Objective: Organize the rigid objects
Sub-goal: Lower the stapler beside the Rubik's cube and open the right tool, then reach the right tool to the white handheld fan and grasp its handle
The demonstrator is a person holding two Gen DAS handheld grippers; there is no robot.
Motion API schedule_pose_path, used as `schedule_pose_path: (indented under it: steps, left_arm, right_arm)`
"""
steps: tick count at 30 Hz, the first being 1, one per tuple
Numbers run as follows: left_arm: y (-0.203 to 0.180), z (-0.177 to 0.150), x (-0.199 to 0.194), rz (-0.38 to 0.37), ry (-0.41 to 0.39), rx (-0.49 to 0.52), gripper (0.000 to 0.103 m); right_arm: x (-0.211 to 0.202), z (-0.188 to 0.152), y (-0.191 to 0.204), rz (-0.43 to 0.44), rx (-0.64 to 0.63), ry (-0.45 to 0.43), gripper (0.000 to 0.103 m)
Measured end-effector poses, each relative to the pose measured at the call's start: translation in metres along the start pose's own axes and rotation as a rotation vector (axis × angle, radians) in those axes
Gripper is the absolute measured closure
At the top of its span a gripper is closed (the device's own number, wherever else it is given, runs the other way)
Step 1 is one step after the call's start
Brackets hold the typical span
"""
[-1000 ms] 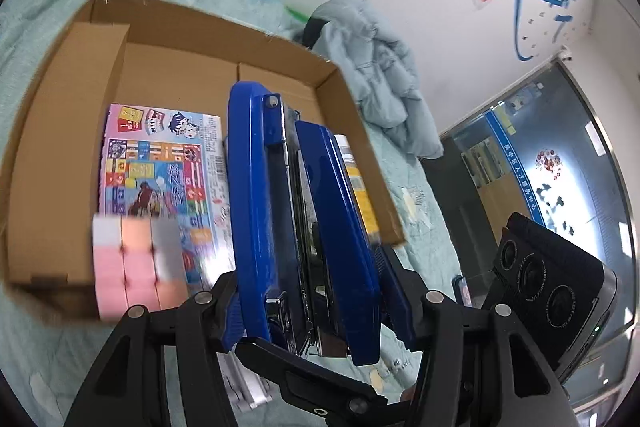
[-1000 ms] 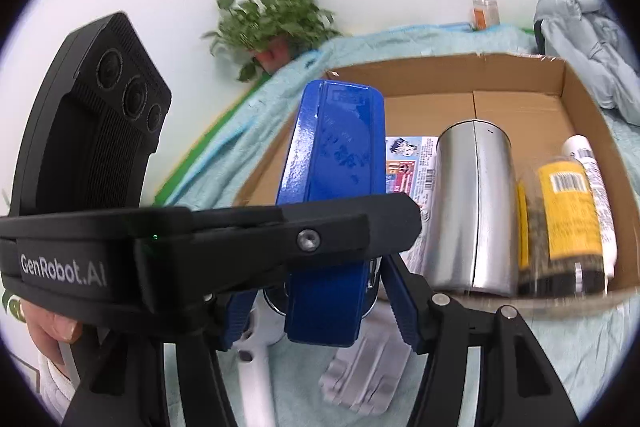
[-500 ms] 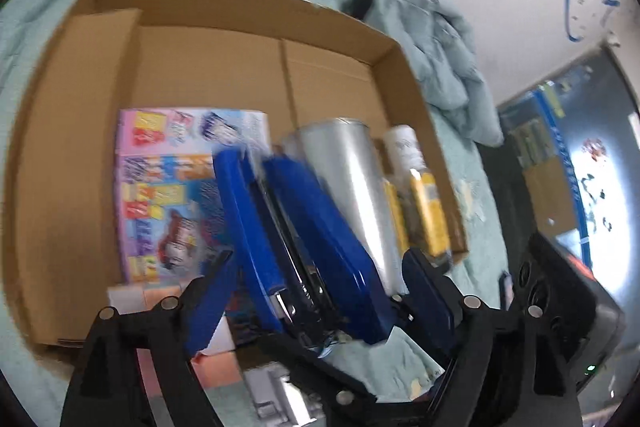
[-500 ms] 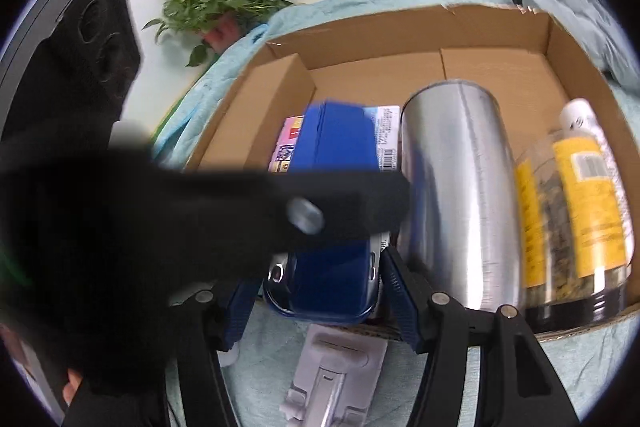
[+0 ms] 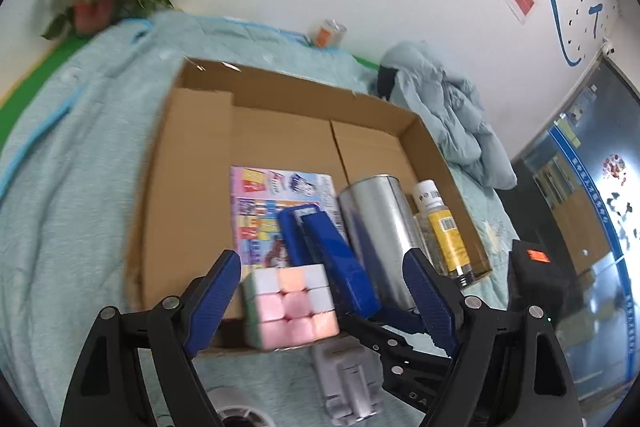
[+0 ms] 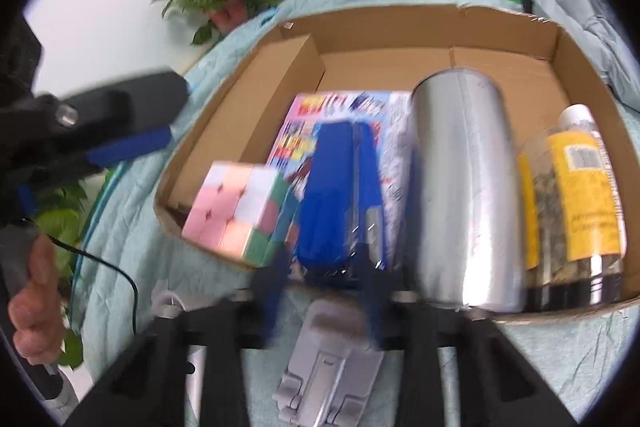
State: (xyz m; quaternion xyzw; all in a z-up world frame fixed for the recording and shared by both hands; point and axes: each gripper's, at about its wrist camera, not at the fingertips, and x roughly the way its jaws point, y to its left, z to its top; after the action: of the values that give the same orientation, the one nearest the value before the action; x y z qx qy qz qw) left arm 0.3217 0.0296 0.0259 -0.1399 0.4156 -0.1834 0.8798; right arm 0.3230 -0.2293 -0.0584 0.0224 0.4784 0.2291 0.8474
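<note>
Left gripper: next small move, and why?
Probably lower the left gripper toward the grey plastic stand on the cloth outside the cardboard box. Its jaws have just been opening and grip nothing; the blue stapler already lies inside.

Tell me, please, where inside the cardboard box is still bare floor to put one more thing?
The cardboard box is bare along its back wall, behind the colourful booklet and steel cup, and down its left side beside the booklet. The front is crowded: cube, blue stapler, cup, yellow-label jar, white bottle.
</note>
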Motion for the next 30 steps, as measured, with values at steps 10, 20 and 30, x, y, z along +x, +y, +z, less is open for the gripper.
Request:
schedule_pose_path:
  steps: [10,20,30]
  left_arm:
    - [-0.007,-0.046,-0.063,0.103,-0.207,0.069,0.02]
    - [-0.027,-0.118,-0.096,0.415,-0.398,0.155,0.001]
    - [-0.043,-0.165,-0.093,0.395,-0.322,0.123,0.001]
  right_arm:
    - [-0.007,-0.011,-0.002,0.018,0.083,-0.044,0.078]
    - [-0.076,-0.065,0.012,-0.235,-0.057,-0.372,0.001]
    - [-0.086,-0.109,0.011,-0.283,-0.062,-0.333,0.001]
